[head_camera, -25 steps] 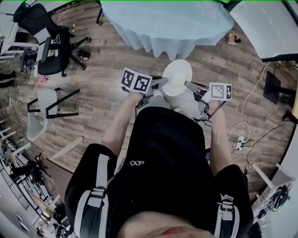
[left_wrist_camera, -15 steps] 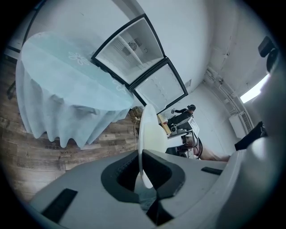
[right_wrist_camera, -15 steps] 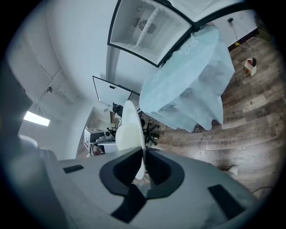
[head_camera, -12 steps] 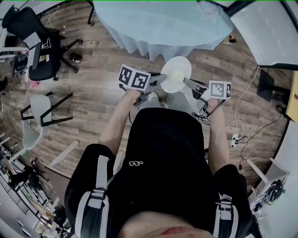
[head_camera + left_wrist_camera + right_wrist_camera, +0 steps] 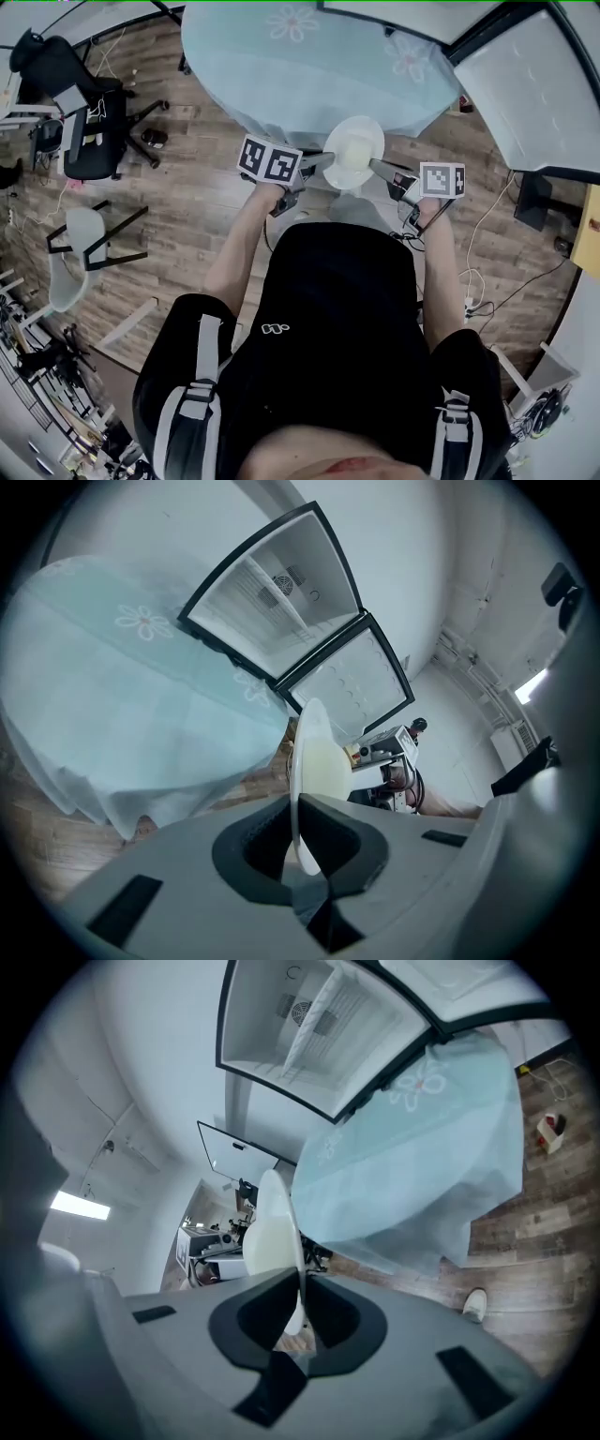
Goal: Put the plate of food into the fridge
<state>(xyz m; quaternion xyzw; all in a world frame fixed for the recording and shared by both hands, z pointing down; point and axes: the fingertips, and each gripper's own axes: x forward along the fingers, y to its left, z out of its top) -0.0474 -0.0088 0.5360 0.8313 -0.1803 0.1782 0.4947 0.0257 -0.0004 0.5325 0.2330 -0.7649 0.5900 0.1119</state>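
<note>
So: both claws are pinched narrow on the plate [image 5: 354,152] rim. The left claw [image 5: 298,819] has the left edge and the right claw [image 5: 302,1302] the right edge, so the plate hangs between them, off any surface. The head view shows the plate's face with pale food [image 5: 356,148]; the claw views show it only edge-on. The cloth-covered counter [image 5: 309,66] is just ahead of the claws. Only the claw views show the open fridge [image 5: 281,602] interior, beyond the counter.
</note>
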